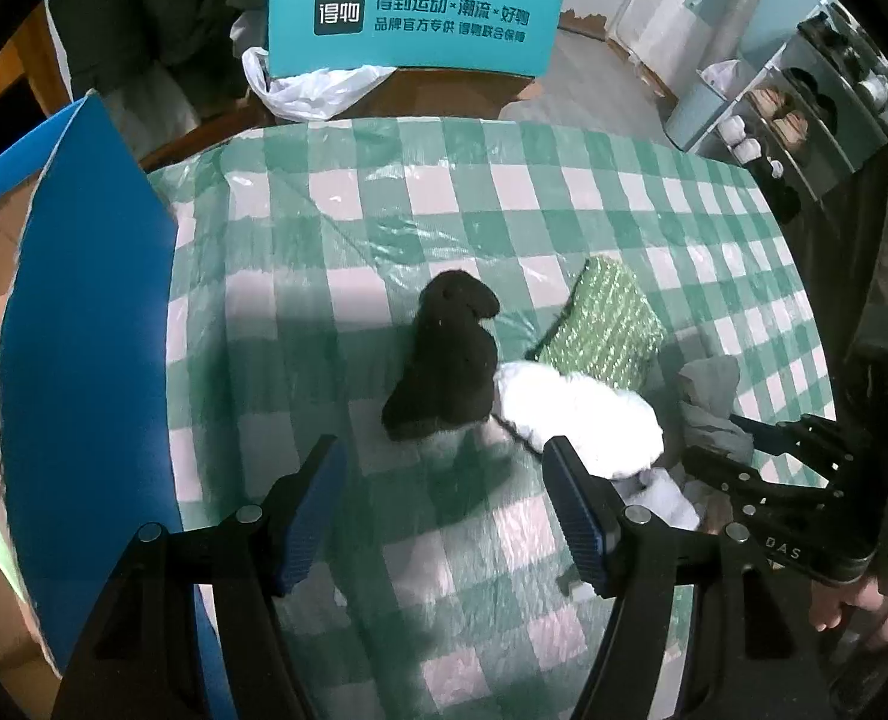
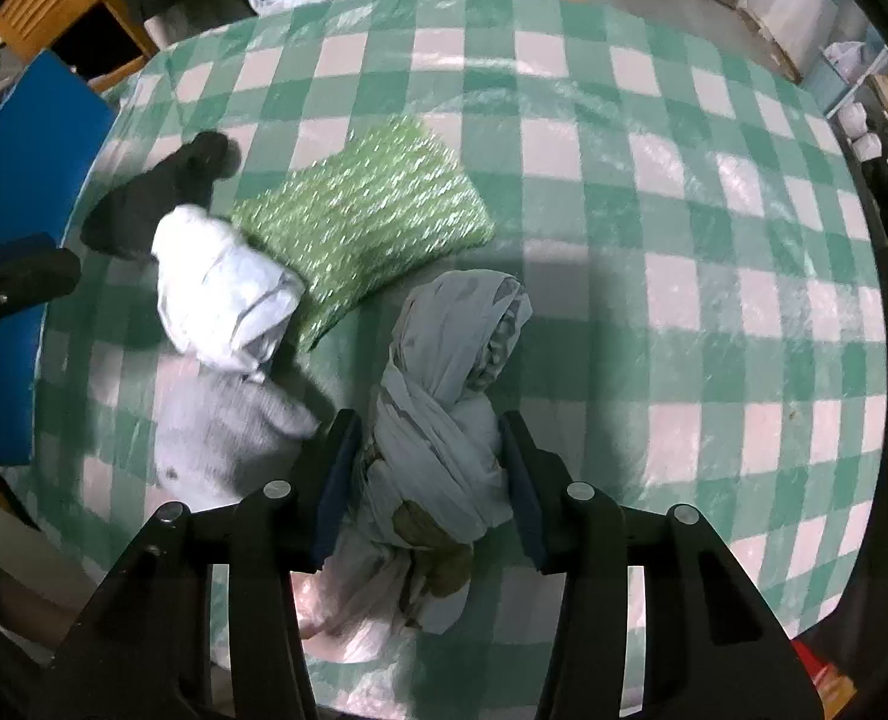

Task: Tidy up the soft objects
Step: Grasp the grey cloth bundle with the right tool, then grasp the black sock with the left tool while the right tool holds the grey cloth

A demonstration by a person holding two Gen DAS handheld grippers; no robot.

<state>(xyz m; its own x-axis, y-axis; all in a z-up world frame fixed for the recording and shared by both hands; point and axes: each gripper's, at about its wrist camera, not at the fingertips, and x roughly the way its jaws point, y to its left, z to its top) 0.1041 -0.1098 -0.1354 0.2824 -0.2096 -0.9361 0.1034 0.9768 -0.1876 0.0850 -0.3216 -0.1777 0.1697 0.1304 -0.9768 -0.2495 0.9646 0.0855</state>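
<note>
Right gripper [image 2: 429,468] straddles the knotted grey cloth bundle [image 2: 444,414], jaws spread either side and pressing or nearly pressing its flanks. I'd say it's lined up across the knot because that's the firmest spot to pinch. Not clenched yet, as far as I can tell. Left gripper [image 1: 444,501] hangs released over the checkered counter [image 1: 564,192], the black sock [image 1: 447,360] just ahead of its jaws, the white sock [image 1: 576,420] touching it beside the green sponge [image 1: 609,327].

On the tablecloth [image 2: 624,192], the sponge [image 2: 366,210] lies far of the knotted cloth [image 2: 444,408]; two socks [image 2: 222,294] [image 2: 162,198] lie left, box [image 2: 18,192] beyond.
</note>
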